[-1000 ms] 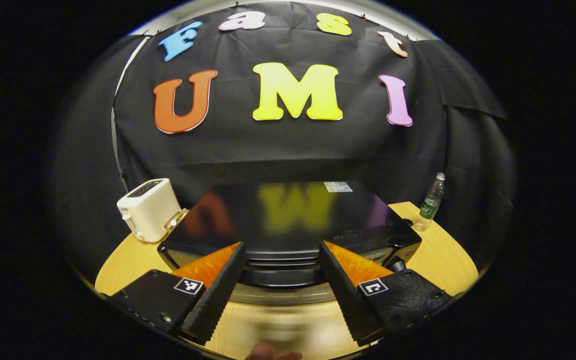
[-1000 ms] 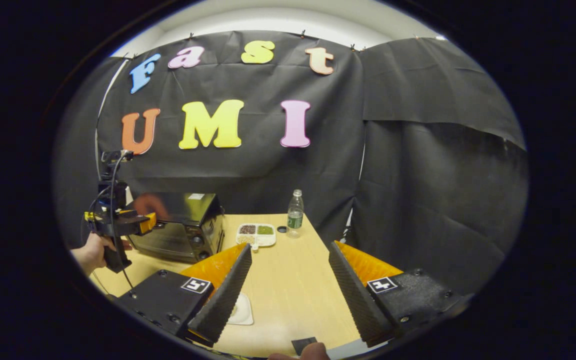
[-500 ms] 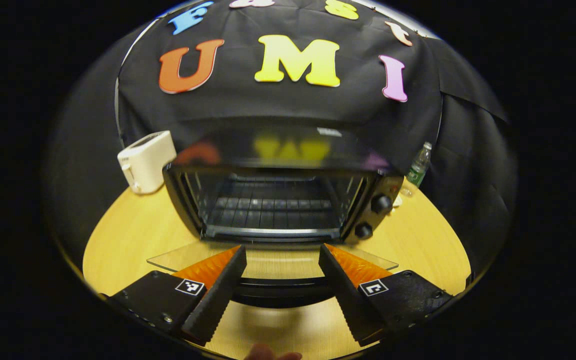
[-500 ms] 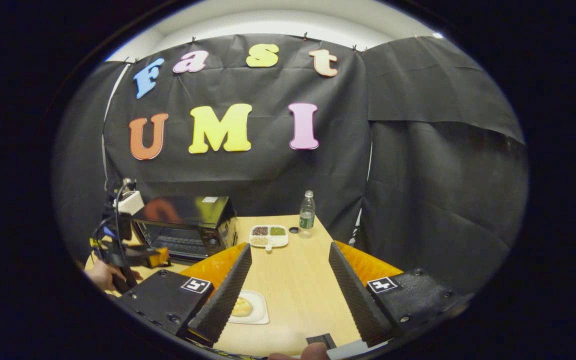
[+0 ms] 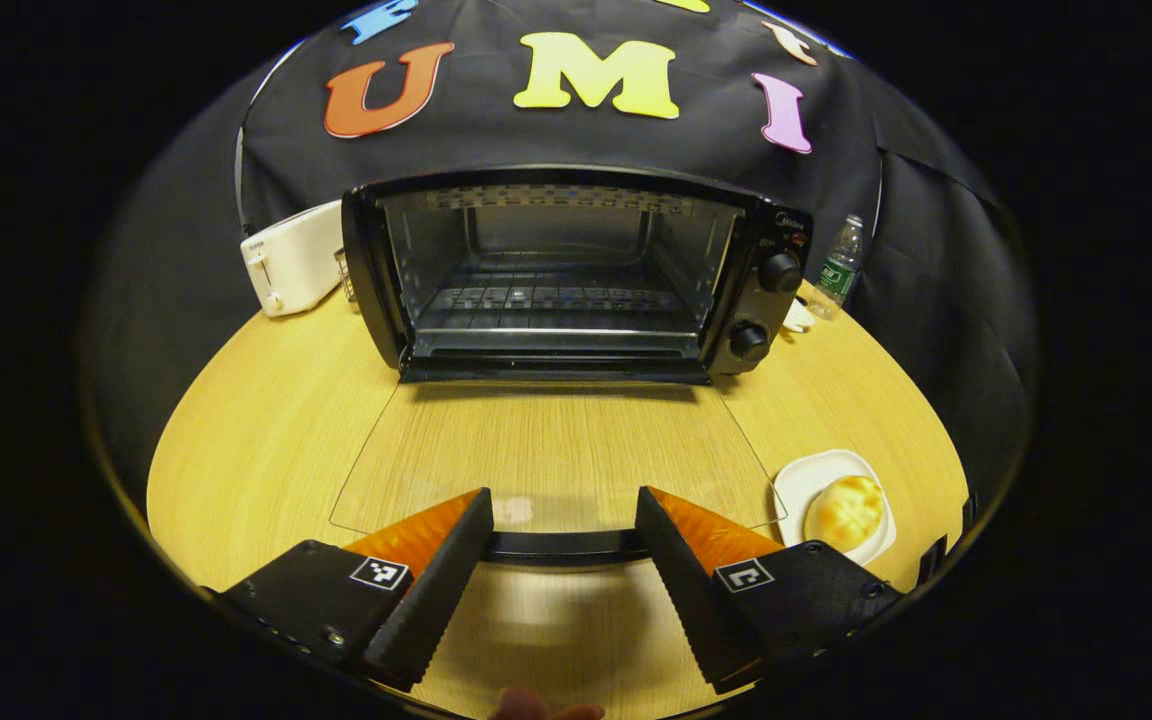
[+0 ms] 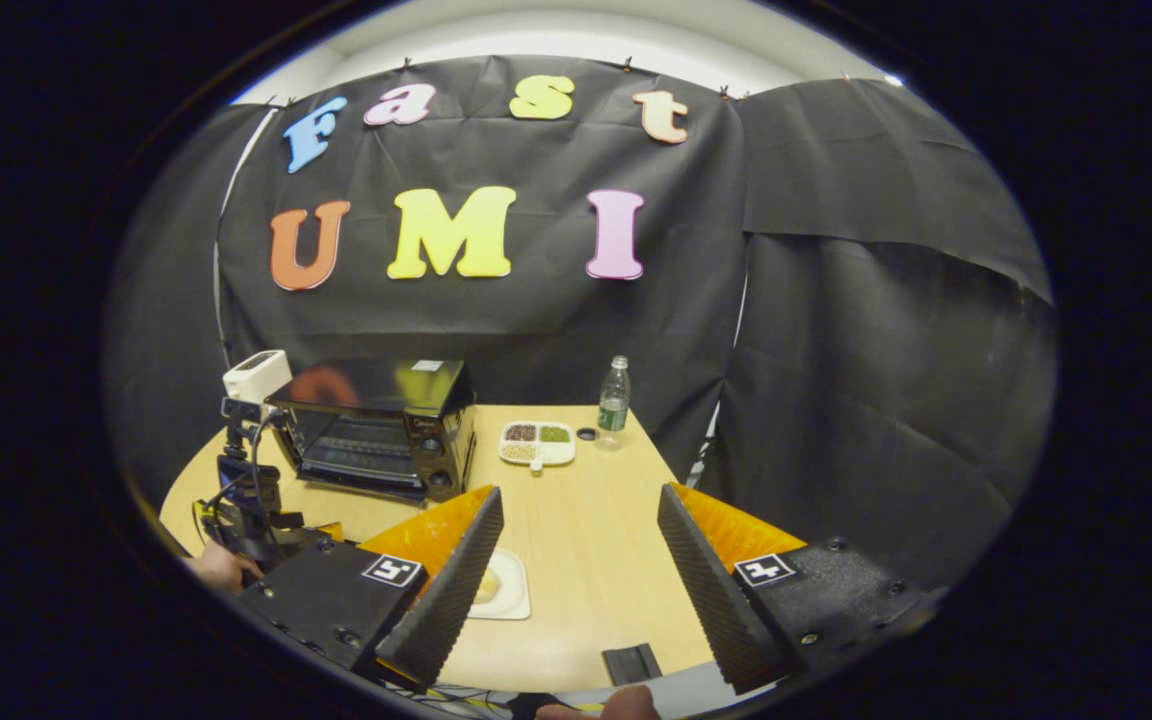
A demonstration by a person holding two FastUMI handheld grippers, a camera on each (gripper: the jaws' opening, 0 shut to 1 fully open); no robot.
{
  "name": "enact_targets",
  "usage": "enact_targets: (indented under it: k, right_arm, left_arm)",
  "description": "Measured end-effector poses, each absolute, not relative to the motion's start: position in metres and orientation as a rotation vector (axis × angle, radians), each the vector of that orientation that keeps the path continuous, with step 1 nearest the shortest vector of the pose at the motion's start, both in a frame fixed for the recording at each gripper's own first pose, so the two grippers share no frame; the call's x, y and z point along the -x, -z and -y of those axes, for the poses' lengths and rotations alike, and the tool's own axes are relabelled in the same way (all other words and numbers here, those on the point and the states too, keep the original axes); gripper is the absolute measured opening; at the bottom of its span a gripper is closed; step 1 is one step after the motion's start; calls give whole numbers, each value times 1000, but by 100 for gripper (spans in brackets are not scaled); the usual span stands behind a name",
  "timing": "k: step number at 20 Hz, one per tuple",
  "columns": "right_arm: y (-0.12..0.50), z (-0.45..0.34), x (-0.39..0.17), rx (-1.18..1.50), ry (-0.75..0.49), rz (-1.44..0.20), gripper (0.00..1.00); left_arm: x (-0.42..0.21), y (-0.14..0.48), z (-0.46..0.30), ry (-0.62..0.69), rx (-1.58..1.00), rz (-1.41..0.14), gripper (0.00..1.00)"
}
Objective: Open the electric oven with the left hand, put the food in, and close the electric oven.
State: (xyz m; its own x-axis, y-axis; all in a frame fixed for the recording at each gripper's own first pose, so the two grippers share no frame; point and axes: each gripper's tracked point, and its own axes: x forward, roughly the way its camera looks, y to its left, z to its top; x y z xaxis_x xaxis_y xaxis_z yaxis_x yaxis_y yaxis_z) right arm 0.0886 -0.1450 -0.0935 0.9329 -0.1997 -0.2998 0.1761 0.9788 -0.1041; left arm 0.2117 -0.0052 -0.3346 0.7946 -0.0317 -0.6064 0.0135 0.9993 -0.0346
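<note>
The black electric oven's glass door now lies fully down, its handle between the left gripper's spread jaws, so the golden bun on its white plate can go in, the right gripper's jaws spread and empty.

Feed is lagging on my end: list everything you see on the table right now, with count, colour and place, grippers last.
Electric oven: one, black, back of table, glass door lying flat open.
Toaster: one, white, beside the oven, on the side away from its knobs.
Bottle: one, clear, green label, past the oven's knob side.
Bun: one, golden, on white plate beside the door.
Divided dish: one, white, near bottle.
Table: one, light wood.
Left gripper: open, straddling door handle.
Right gripper: open, above table.
</note>
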Motion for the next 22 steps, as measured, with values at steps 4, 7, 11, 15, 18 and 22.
enact_targets:
  k: [4,7,11,15,18,22]
  right_arm:
    - [95,140,-87,79,181,-315,98]
    - [97,134,-87,74,171,-313,98]
    - [101,134,-82,64,169,-315,98]
    - [106,134,-75,49,169,-319,98]
    - [113,128,-71,34,158,-324,98]
    - [128,111,-64,27,130,-324,98]
  left_arm:
    - [-211,342,5,24,37,-660,96]
    - [-210,340,5,32,5,-650,96]
    - [-208,331,1,25,-18,-621,100]
    - [-198,306,-8,20,-37,-558,93]
    - [-188,267,-17,9,-33,-481,93]
    - [-155,209,-29,-6,-6,-378,93]
